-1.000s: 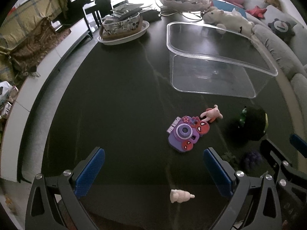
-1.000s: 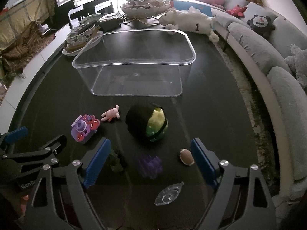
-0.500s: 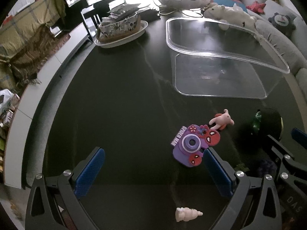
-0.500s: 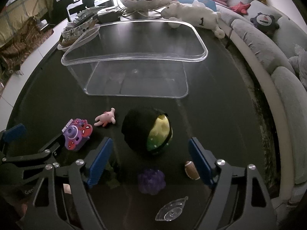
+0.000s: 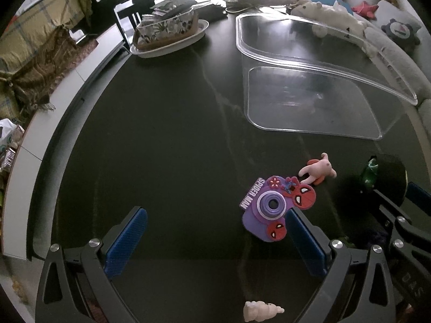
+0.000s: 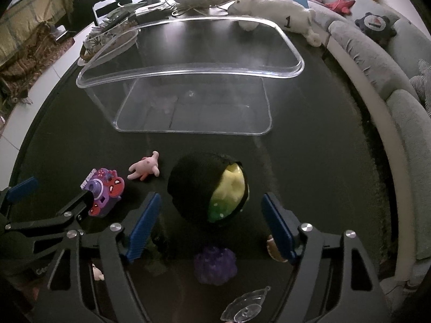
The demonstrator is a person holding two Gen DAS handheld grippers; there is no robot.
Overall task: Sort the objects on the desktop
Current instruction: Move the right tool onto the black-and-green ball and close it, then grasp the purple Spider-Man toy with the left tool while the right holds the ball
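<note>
A clear plastic bin (image 5: pixel 309 62) (image 6: pixel 188 67) stands on the dark table. A purple Spider-Man toy camera (image 5: pixel 272 207) (image 6: pixel 103 191) lies beside a pink figure (image 5: pixel 317 169) (image 6: pixel 144 167). My left gripper (image 5: pixel 215 239) is open and empty, with its right finger next to the camera. My right gripper (image 6: pixel 208 223) is open and empty, its fingers on either side of a black, yellow and green ball (image 6: pixel 207 191) (image 5: pixel 388 175). A purple grape cluster (image 6: pixel 215 265), a small brown ball (image 6: pixel 273 247) and a clear leaf-shaped piece (image 6: pixel 246 306) lie under the right gripper.
A small white figure (image 5: pixel 260 311) lies under my left gripper. A floral basket on a white plate (image 5: pixel 168 32) and a white plush (image 6: pixel 274 10) sit at the table's far side. A grey sofa (image 6: pixel 377 62) runs along the right edge.
Both grippers have moved forward toward the bin. The ball now lies between the right fingers and the toy camera sits beside the left gripper's right finger.
</note>
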